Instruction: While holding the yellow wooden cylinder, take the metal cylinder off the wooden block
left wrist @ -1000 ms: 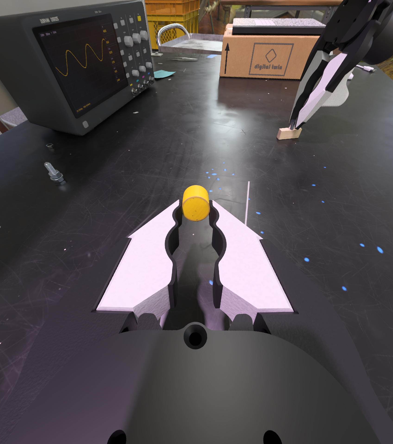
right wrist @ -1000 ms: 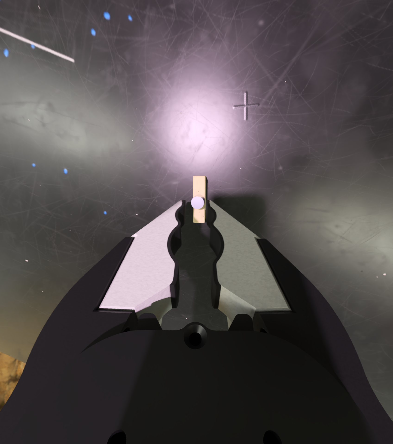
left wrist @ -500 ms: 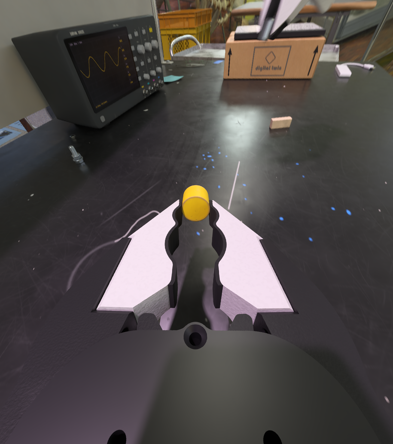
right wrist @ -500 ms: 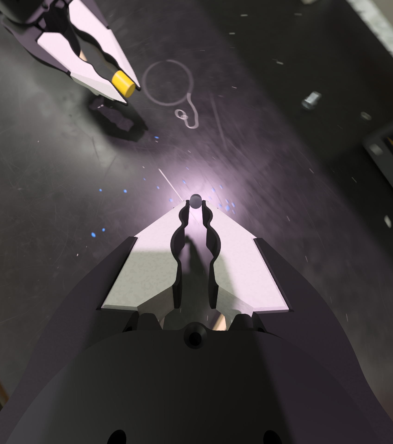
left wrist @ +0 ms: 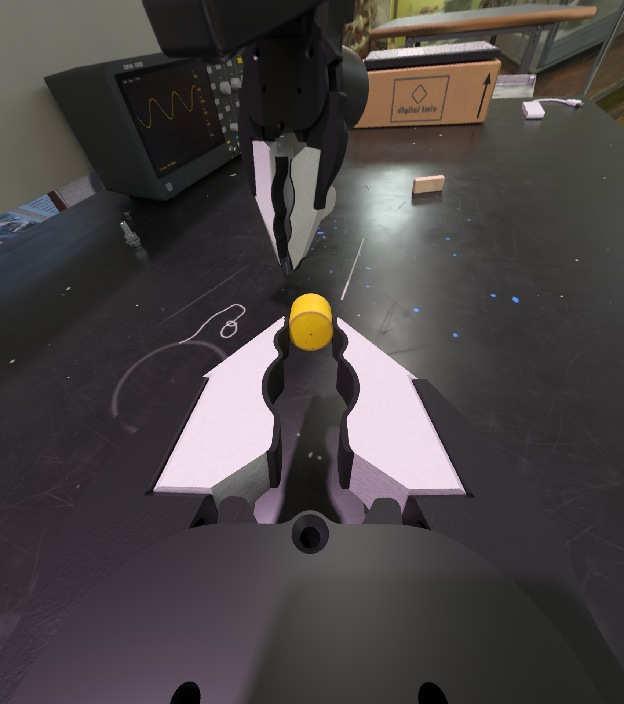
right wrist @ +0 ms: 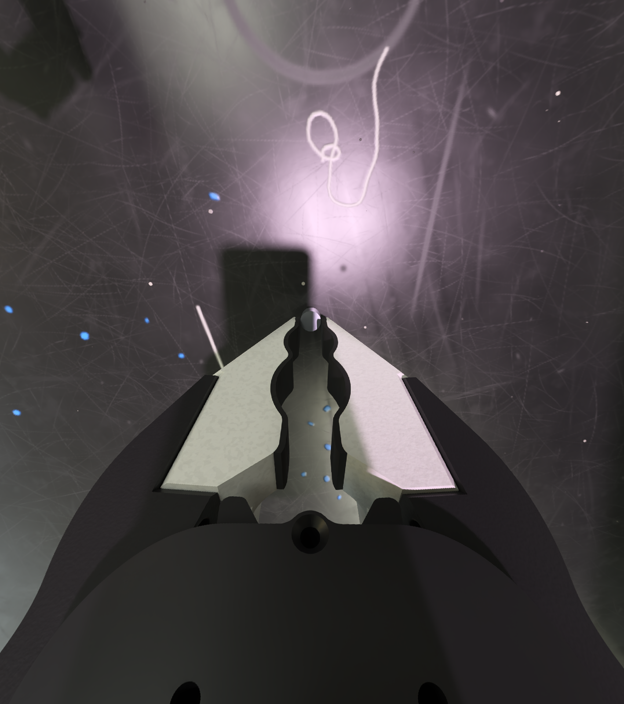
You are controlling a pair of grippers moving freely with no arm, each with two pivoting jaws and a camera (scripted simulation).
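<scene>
My left gripper is shut on the yellow wooden cylinder and holds it above the black table. My right gripper is shut on the small metal cylinder at its fingertips. In the left wrist view the right gripper points down just beyond the yellow cylinder, its tips close to the table, with the dark end of the metal cylinder between them. The wooden block lies bare on the table at the far right, well away from both grippers.
An oscilloscope stands at the back left and a cardboard box at the back. A bolt lies at the left, a white adapter at the far right. A thread loop lies left of the yellow cylinder, also in the right wrist view.
My right gripper lifted the metal cylinder off the wooden block and carried it left, now low in front of my left gripper. My left gripper drew back, still holding the yellow cylinder.
</scene>
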